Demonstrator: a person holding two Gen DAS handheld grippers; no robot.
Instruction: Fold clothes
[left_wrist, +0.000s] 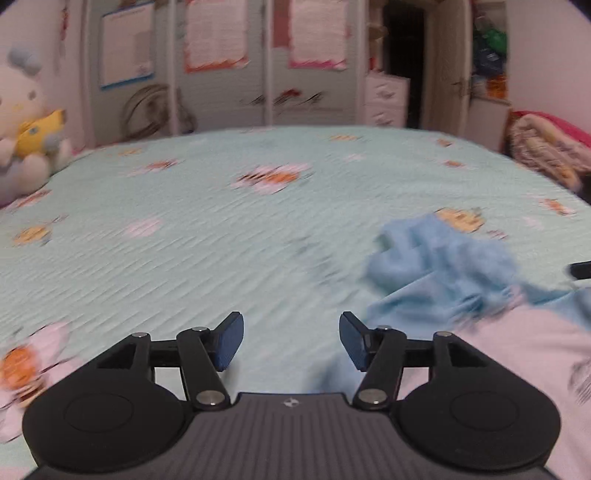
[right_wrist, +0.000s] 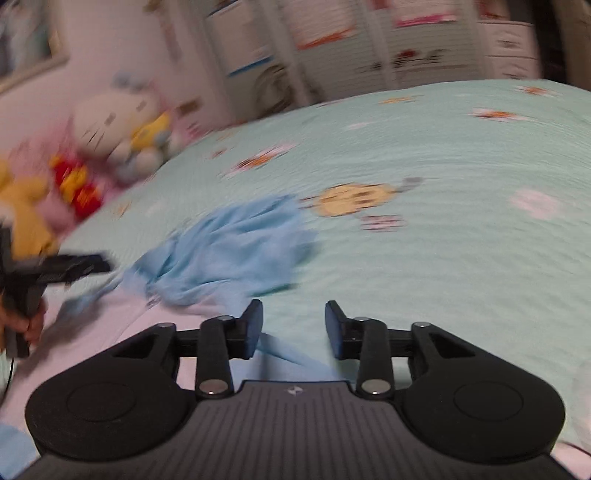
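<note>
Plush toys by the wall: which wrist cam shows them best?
The right wrist view. It shows the white plush cat together with a yellow plush and a red and pink one, all blurred. The left wrist view shows only the white plush cat at its left edge, though sharper.

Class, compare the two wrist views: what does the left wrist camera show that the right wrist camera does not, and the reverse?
Only the left wrist view: a dark open doorway, a bundled blanket at the bed's right edge, and the left gripper open and empty. Only the right wrist view: a yellow and red stuffed toy, a hand holding the other gripper, and the right gripper open. Both show the light blue garment, the white plush cat and the mint bedspread.
</note>
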